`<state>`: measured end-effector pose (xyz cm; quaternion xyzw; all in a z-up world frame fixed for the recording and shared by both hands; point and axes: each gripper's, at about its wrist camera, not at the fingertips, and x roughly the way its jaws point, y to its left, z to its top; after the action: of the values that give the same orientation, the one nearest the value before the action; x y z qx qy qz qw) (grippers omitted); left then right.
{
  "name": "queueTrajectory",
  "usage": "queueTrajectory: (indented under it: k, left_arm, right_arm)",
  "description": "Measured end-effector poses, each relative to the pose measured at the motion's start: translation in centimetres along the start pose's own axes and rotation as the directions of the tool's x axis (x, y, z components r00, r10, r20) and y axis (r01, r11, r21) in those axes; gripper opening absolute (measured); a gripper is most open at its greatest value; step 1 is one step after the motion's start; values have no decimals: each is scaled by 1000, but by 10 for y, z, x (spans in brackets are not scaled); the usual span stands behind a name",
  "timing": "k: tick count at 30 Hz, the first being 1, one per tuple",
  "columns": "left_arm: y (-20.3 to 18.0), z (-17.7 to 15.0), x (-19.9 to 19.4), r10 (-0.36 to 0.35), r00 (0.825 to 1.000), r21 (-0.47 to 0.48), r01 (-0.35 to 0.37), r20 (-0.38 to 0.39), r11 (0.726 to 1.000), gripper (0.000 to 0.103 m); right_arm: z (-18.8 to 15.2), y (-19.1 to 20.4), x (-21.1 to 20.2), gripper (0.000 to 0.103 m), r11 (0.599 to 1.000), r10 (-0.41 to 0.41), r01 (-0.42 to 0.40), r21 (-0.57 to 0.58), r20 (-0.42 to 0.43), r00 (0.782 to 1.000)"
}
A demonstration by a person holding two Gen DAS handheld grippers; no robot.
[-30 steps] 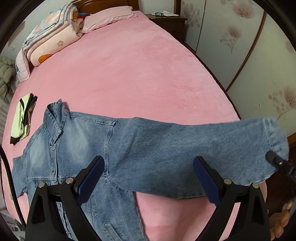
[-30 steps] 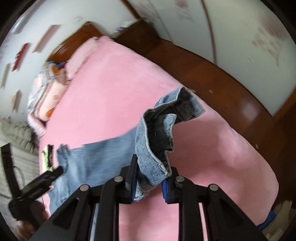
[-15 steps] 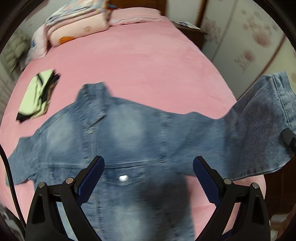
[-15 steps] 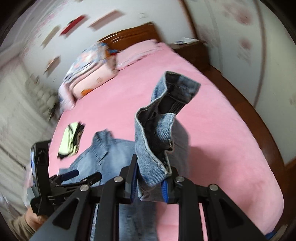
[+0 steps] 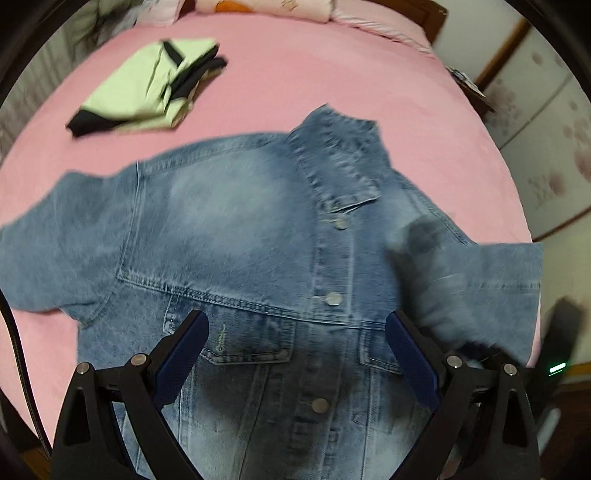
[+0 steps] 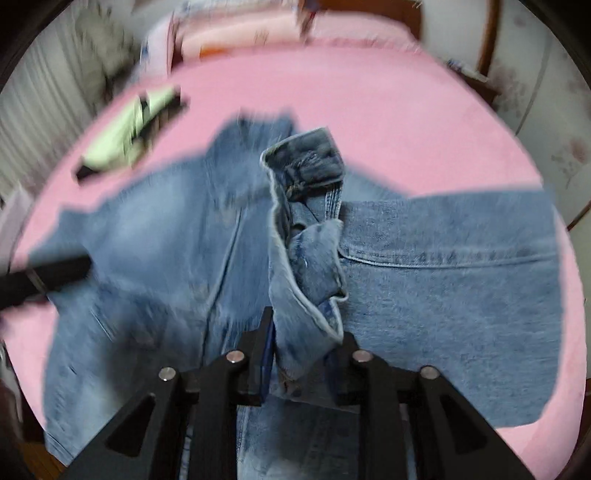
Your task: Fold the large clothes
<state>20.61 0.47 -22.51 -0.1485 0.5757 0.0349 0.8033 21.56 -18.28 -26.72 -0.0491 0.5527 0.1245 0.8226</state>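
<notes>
A blue denim jacket (image 5: 240, 221) lies front up and buttoned on the pink bed (image 5: 369, 74), collar toward the headboard. My left gripper (image 5: 297, 321) hangs open above the chest pockets with nothing between its fingers. In the right wrist view the jacket (image 6: 443, 295) spreads below my right gripper (image 6: 306, 328). The bunched sleeve cuff (image 6: 306, 166) stands up between its jaws, which are opening while the pads still touch the cloth. The sleeve (image 5: 461, 273) is a blur over the jacket's right side. The other sleeve (image 5: 55, 251) lies out to the left.
A folded yellow-green and black garment (image 5: 147, 88) lies on the bed beyond the jacket's left shoulder. Pillows and rolled bedding (image 5: 266, 7) line the headboard. A wooden bedside table (image 5: 465, 81) and flowered wall panels (image 5: 554, 147) stand to the right.
Both grippers have swept leftward across the bed. The right one has carried the sleeve from beyond the bed's right edge over the jacket's front. Its jaws stand a little wider.
</notes>
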Motion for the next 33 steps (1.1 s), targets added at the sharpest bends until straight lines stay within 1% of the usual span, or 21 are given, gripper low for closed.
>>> queueTrajectory:
  k: [1, 3, 5, 8, 10, 12, 15, 17, 19, 22, 24, 25, 26, 30, 33]
  left_arm:
    - [1, 1, 4, -16, 1000, -5, 16, -10, 1000, 96]
    - [-1, 2, 14, -53, 998, -3, 53, -31, 999, 96]
    - [-7, 2, 23, -86, 995, 11, 87, -53, 996, 96]
    - [-18, -1, 38, -142, 985, 24, 145, -98, 989, 96]
    - [-27, -6, 47, -189, 974, 24, 194, -126, 981, 96]
    - [-36, -11, 56, -242, 958, 15, 247, -155, 969, 96]
    - [-47, -19, 71, -312, 928, -28, 313, -205, 949, 96]
    - [-53, -23, 80, -321, 919, -52, 318, -228, 947, 96]
    - [-57, -25, 87, -310, 921, -64, 303, -236, 951, 96]
    - [-59, -29, 96, -314, 918, -84, 302, -243, 949, 96]
    - [-57, -31, 101, -337, 908, -113, 319, -248, 941, 89]
    - [-56, -32, 104, -354, 900, -129, 331, -256, 935, 80]
    - [-54, -33, 110, -369, 890, -150, 339, -269, 929, 76]
    - [-49, -34, 122, -410, 873, -203, 365, -263, 908, 75]
    - [-46, -34, 127, -426, 866, -229, 373, -260, 899, 75]
  right_arm:
    - [-4, 7, 13, 27, 1000, -1, 0, -21, -46, 999]
    - [-9, 16, 22, 27, 999, 8, -12, -46, -84, 996]
    - [-16, 17, 17, 27, 998, -14, 10, -62, -69, 998]
    - [-21, 15, 1, 27, 998, -8, 5, -65, -43, 999]
    - [-22, 9, -13, 27, 998, 0, -1, -56, -21, 1000]
    - [-28, -3, -30, 27, 999, 3, -3, -32, -8, 1000]
    - [-35, -23, -44, 27, 1000, 15, -15, -7, -5, 1000]
    - [-41, -31, -48, 27, 1000, 22, -22, 3, -13, 1000]
    - [-50, -41, -51, 27, 999, 29, -28, 22, -35, 999]
    - [-61, -51, -51, 27, 997, 56, -53, 59, -56, 997]
    - [-65, -56, -52, 27, 996, 59, -55, 77, -59, 997]
    - [-65, -58, -53, 27, 995, 58, -54, 82, -52, 997]
    - [-65, -60, -55, 27, 995, 56, -53, 83, -40, 998]
    - [-52, -63, -62, 27, 996, 59, -59, 60, 5, 998]
    - [-41, -66, -67, 27, 997, 67, -68, 47, 32, 997]
